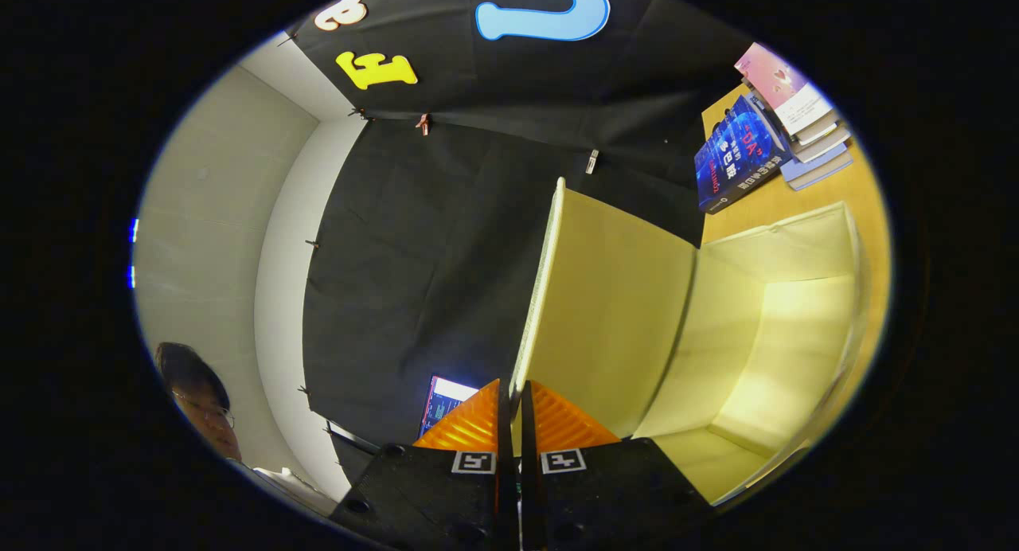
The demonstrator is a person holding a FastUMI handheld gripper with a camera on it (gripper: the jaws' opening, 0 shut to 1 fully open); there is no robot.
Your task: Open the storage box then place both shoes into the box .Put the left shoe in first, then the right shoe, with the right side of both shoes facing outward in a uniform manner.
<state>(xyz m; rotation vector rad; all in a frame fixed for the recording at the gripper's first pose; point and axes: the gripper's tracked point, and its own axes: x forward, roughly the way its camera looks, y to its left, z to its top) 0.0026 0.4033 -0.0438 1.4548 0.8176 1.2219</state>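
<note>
The hand-held gripper (513,392) had its two fingers drawn close, pinching the thin edge of the storage box's lid (549,296), which stood swung up on edge between them. Beyond and to one side of the fingers the storage box (764,328) lay open on the wooden worktop (864,193), its pale cloth-like interior bare. By my judgement the opening step was in hand and close to done; no shoe had gone in. The next move would call for swinging the lid fully back so it stays put, letting go, then fetching the left shoe first. Past the box a stack of books (784,129) lay on the worktop; the blue cover carried printed characters, too warped and small to read. A lit screen (446,404) sat near the fingers against the black wall, and a person (199,400) was off to the side.
</note>
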